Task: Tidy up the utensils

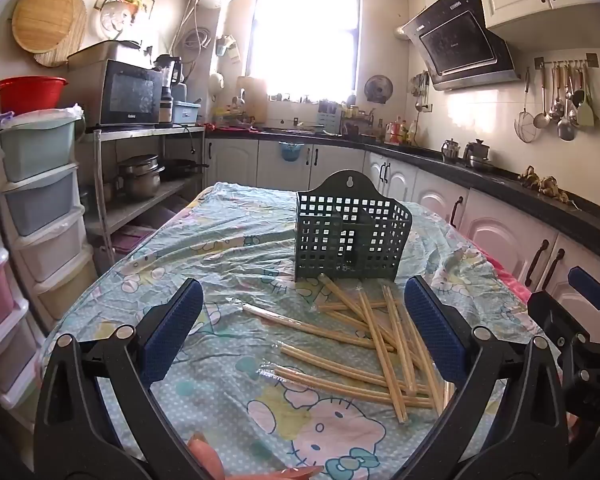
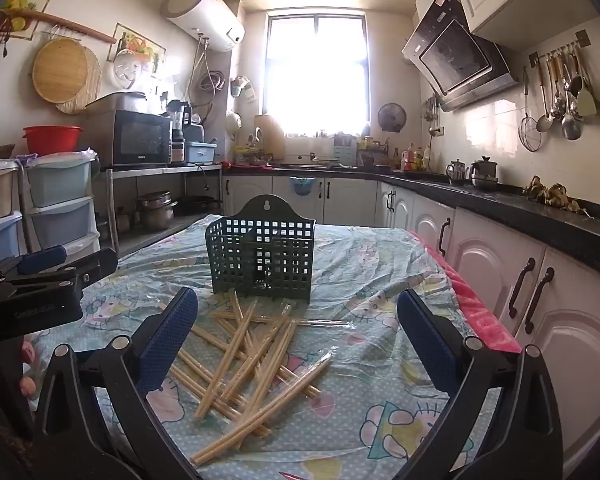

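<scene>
Bamboo chopsticks [image 2: 252, 356], several in clear wrappers, lie crisscrossed on the cartoon-print desk [image 1: 220, 248] just before the empty dark-green perforated plastic holder [image 2: 262, 256]. Left gripper [image 1: 300, 332] and right gripper [image 2: 296, 332]: jaws fully spread, holding nothing. Risk: slippery wrappers and overlapping sticks may cause dragged neighbours or a dropped pick; the lightweight holder may tip.

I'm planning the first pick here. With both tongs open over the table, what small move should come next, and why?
Probably lower the right tongs onto the topmost pair in the chopsticks pile and close. Both the right and the left tongs stand open and empty, the green basket holds no chopsticks, and the pile lies loose right in front of it.
</scene>
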